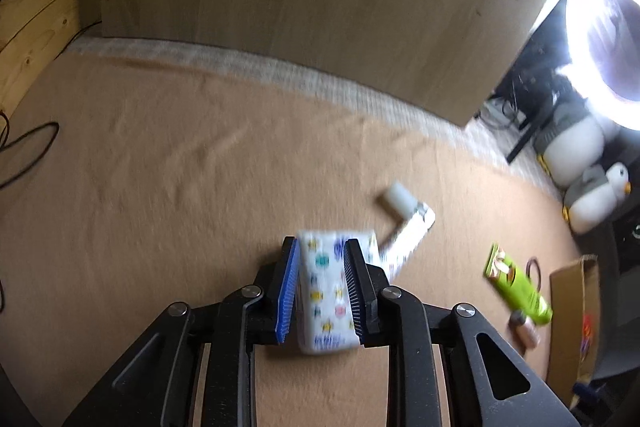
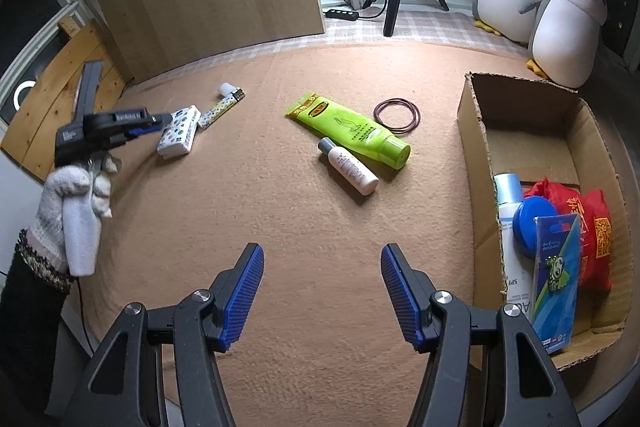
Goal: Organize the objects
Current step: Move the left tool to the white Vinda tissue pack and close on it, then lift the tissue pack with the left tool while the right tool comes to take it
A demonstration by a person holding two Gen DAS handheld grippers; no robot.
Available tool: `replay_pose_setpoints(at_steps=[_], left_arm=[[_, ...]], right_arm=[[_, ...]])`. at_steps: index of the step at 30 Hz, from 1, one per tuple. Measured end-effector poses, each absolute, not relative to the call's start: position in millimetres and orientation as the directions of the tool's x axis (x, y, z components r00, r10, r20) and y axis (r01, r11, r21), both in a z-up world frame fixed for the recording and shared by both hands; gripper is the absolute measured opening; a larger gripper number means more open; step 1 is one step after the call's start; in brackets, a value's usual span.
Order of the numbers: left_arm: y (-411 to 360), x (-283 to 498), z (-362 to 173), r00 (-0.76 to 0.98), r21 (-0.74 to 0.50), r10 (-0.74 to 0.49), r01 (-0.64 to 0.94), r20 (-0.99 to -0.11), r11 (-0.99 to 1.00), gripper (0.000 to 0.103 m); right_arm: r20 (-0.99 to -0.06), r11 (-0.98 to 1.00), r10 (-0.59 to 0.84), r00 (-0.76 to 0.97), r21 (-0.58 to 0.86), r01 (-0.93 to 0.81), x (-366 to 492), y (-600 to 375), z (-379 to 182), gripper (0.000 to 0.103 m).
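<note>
The tissue pack [image 1: 326,291], white with small coloured prints, sits between the two blue pads of the left gripper [image 1: 320,247], and both pads press on its sides, so the pack is gripped. In the right wrist view the same pack [image 2: 179,136] is low over the tan blanket [image 2: 260,211], at its far left part; if it still touches the cloth I cannot tell. A hand in a white knitted glove [image 2: 76,203] holds the handle of this gripper [image 2: 158,121].

Just beside the pack lies a slim printed box [image 2: 221,107], and a small white cap [image 2: 226,89] is near its far end. Towards the middle of the blanket lies a green tube [image 2: 354,133], with a small white bottle [image 2: 348,167] touching its side and thin dark rings [image 2: 397,116] just behind it.

The right gripper [image 2: 322,275] hangs above the near part of the blanket; its fingers stand apart and nothing is between them. To its right stands a cardboard box [image 2: 476,147] which holds a spray can, a blue lid, a card packet and a red bag. Two plush penguins [image 2: 560,15] sit behind the box.
</note>
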State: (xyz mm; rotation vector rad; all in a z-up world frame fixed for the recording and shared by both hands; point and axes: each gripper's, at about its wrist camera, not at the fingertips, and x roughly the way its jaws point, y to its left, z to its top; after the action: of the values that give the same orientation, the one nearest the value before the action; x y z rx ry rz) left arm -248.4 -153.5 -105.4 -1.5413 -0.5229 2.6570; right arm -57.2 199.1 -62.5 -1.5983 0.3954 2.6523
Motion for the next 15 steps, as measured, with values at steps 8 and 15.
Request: replay_pose_setpoints(at_steps=[8, 15], left_arm=[[-156, -286, -120, -0.461, -0.284, 0.179, 0.168, -0.869, -0.944, 0.030], [-148, -275, -138, -0.429, -0.284, 0.196, 0.152, -0.882, -0.947, 0.030]], right_arm=[[-0.878, -0.966, -0.103, -0.467, 0.201, -0.164, -50, 202, -65, 0.057], [-0.878, -0.958, -0.103, -0.467, 0.214, -0.190, -48, 211, -67, 0.057]])
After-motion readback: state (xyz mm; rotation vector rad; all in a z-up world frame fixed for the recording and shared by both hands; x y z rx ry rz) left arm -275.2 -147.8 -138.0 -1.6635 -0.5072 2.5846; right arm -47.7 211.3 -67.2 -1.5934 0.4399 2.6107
